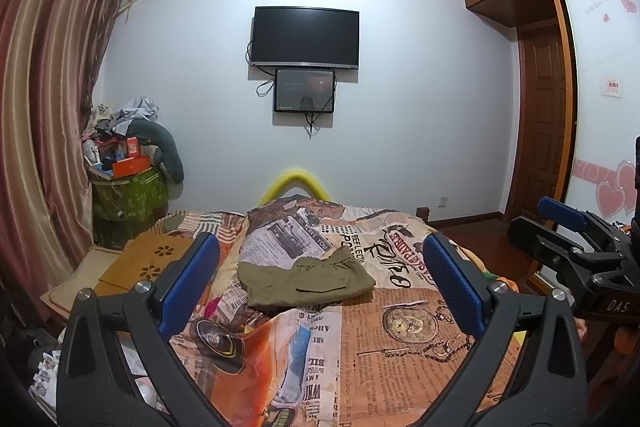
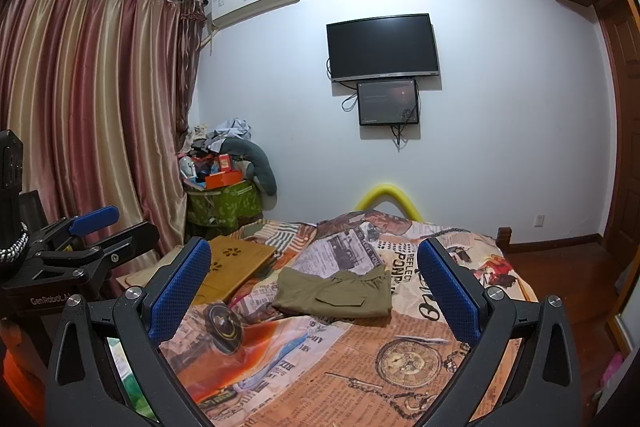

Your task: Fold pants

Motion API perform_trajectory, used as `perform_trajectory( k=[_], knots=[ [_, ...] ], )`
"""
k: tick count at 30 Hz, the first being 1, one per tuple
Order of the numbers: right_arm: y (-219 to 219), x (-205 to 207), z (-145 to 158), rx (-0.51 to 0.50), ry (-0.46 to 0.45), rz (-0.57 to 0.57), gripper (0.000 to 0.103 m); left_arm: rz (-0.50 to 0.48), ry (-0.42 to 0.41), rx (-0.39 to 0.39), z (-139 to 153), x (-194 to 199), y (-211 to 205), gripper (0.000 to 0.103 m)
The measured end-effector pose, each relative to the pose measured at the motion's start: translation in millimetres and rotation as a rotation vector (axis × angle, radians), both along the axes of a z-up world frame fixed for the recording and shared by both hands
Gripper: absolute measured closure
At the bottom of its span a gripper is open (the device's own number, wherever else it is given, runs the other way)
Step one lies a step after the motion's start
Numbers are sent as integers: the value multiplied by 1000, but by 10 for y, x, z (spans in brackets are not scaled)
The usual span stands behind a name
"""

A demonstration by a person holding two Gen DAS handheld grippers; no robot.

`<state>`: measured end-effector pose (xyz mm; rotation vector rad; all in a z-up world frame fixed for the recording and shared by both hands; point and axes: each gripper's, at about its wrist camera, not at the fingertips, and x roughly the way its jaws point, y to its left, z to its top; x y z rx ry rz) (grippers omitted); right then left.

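Observation:
The olive-green pants point(image 1: 306, 281) lie folded into a compact rectangle in the middle of the bed, on the newspaper-print cover point(image 1: 404, 347). They also show in the right wrist view point(image 2: 334, 293). My left gripper point(image 1: 320, 279) is open and empty, held above the near part of the bed, well short of the pants. My right gripper point(image 2: 314, 281) is open and empty too, at about the same distance. Each gripper shows at the side of the other's view: the right one point(image 1: 568, 239) and the left one point(image 2: 92, 235).
A wooden lap tray point(image 2: 236, 263) lies on the bed's left side. A cluttered green bin point(image 2: 222, 203) stands in the far left corner by the curtains point(image 2: 92, 115). A TV point(image 1: 305, 37) hangs on the far wall. A wardrobe point(image 1: 560, 67) stands to the right.

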<state>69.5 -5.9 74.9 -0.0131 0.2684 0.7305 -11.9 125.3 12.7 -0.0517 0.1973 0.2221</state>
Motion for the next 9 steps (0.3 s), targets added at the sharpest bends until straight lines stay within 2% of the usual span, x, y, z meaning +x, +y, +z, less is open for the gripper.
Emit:
perform_trajectory(
  k=[9],
  knots=[
    [-15,25,-13,-4,4,-3,0,-7,4,3,-4,11,-11,0]
  ],
)
